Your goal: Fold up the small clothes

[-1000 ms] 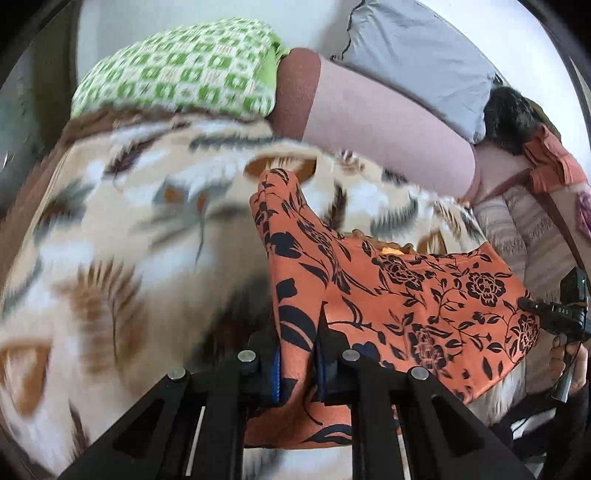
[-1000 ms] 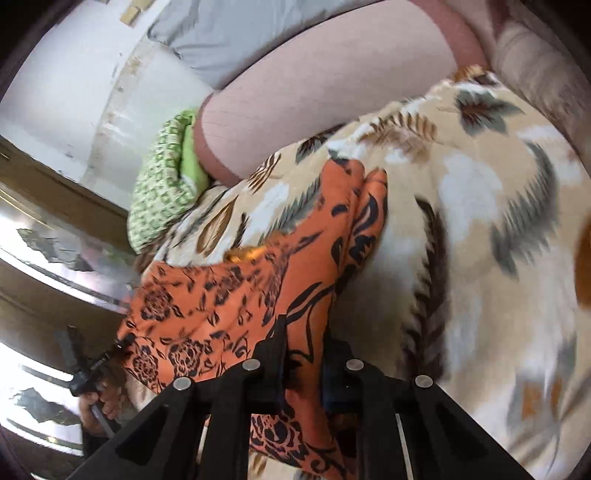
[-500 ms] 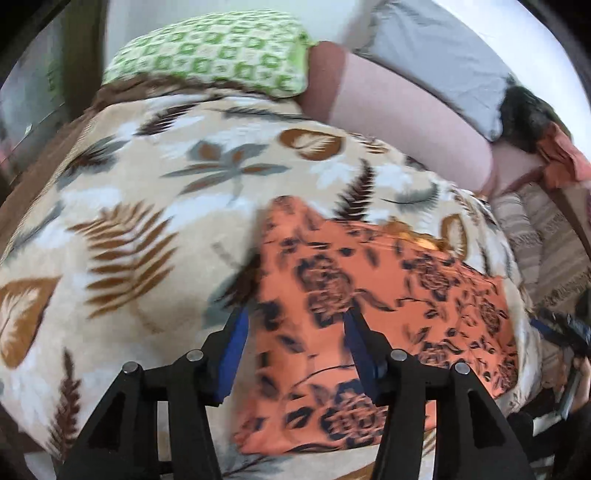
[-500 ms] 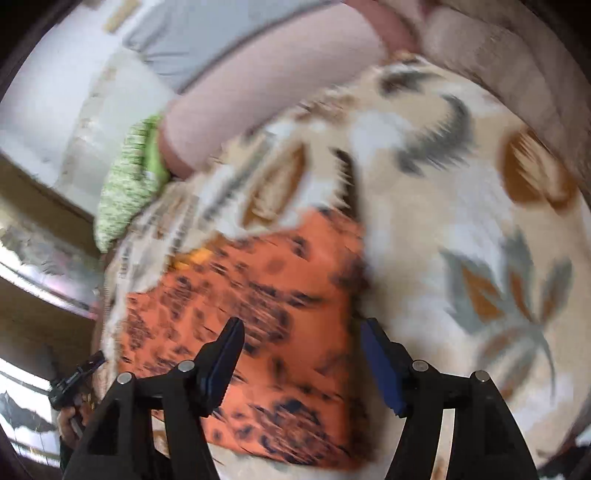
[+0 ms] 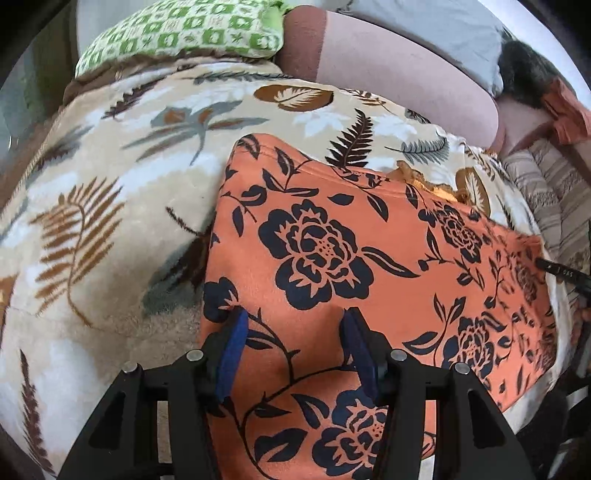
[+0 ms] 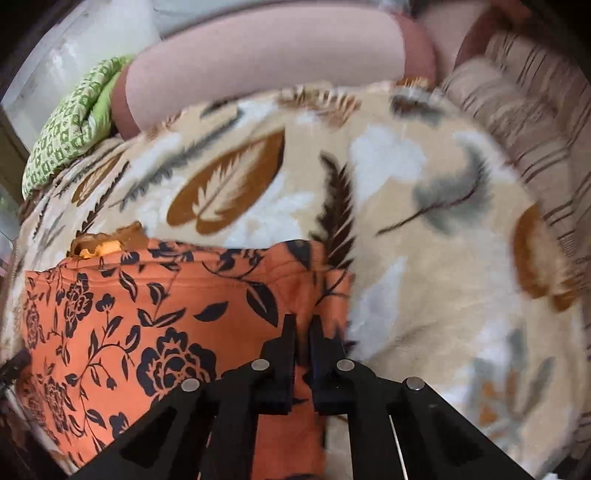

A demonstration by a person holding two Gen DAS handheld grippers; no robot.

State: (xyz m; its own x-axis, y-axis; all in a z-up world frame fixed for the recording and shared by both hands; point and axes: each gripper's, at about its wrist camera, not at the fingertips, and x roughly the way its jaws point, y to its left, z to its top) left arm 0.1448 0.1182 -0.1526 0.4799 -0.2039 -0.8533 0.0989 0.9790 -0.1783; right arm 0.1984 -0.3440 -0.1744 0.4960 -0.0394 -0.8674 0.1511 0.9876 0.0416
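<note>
The orange flowered cloth (image 5: 332, 258) lies folded on the blanket (image 5: 110, 184). The left claw (image 5: 291, 325) hangs released above it; the right claw (image 6: 303, 325) has just clenched, its grip unclear. Smooth each crease before folding again.

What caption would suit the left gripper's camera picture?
Open left gripper poised over an orange floral garment spread on a leaf-patterned blanket.

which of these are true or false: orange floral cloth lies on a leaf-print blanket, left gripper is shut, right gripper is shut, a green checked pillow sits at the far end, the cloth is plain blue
1. The orange floral cloth lies on the leaf-print blanket: true.
2. The left gripper is shut: false, its jaws stand apart over the cloth.
3. The right gripper is shut: true; its jaws have just been closing at the cloth's edge.
4. A green checked pillow sits at the far end: true.
5. The cloth is plain blue: false, orange with dark flowers.
</note>
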